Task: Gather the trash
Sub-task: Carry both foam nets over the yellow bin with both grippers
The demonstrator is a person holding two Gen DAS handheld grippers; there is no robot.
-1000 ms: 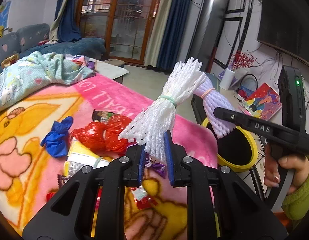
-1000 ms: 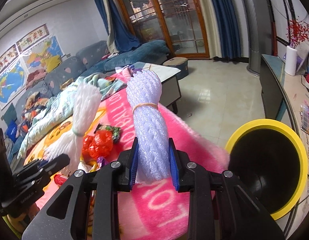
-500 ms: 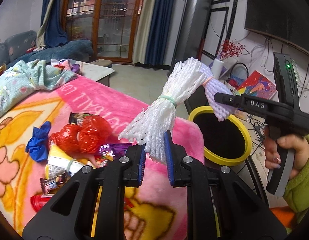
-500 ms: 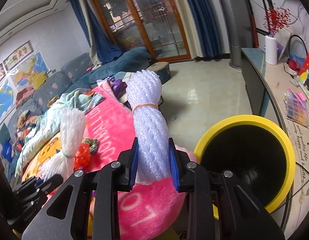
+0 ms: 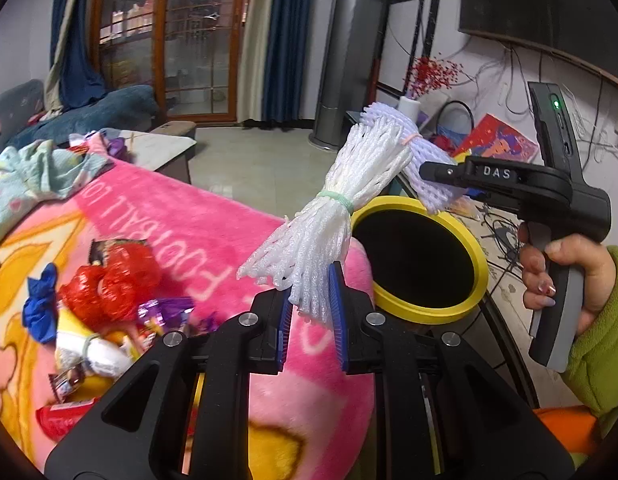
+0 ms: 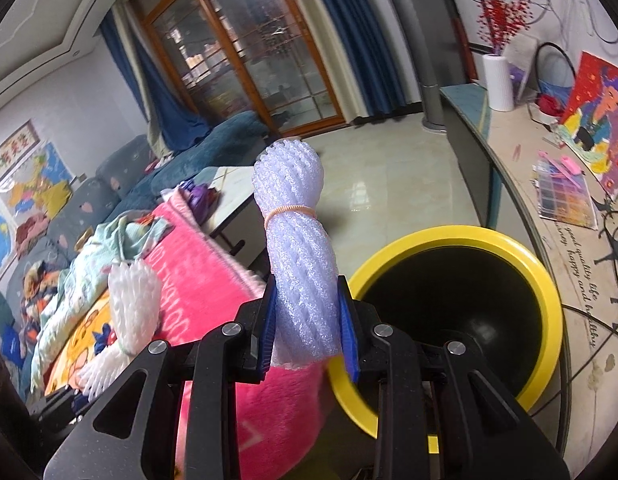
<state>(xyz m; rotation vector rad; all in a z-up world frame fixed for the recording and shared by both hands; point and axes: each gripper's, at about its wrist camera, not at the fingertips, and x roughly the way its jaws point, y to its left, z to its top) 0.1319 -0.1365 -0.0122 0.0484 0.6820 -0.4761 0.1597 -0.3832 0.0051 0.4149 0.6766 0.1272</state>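
The left gripper [image 5: 312, 312] is clamped on the lower end of a white foam net bundle [image 5: 341, 208], its blue pads pressing the strands from both sides. The bundle is tied at its waist with a pale green band [image 5: 336, 200] and leans up and to the right, its loose lower strands fanning out to the left of the pads. In the left wrist view its top overlaps the lilac bundle held by the other hand.

The right gripper [image 6: 311, 328] is clamped on a lilac foam net bundle [image 6: 299, 264], which stands nearly upright between its blue pads and is cinched near the top by an orange rubber band [image 6: 289, 211]. In the left wrist view a hand [image 5: 565, 276] in a green sleeve [image 5: 601, 348] grips that tool's handle.

Just beyond both grippers stands a bin [image 5: 465, 312] with a yellow rim and a black inside, set against the edge of a pink blanket [image 5: 181, 208]. The lilac bundle's lower end hangs over the rim's near left edge in the right wrist view; the white bundle sits just left of the bin's mouth in the left wrist view.

More trash lies on the blanket to the left: a red crumpled wrapper [image 5: 109, 280], a blue scrap [image 5: 41, 312], a purple candy wrapper [image 5: 165, 310] and a small white bundle [image 5: 101, 356]. A light green cloth [image 5: 33, 172] is heaped at the blanket's far end.
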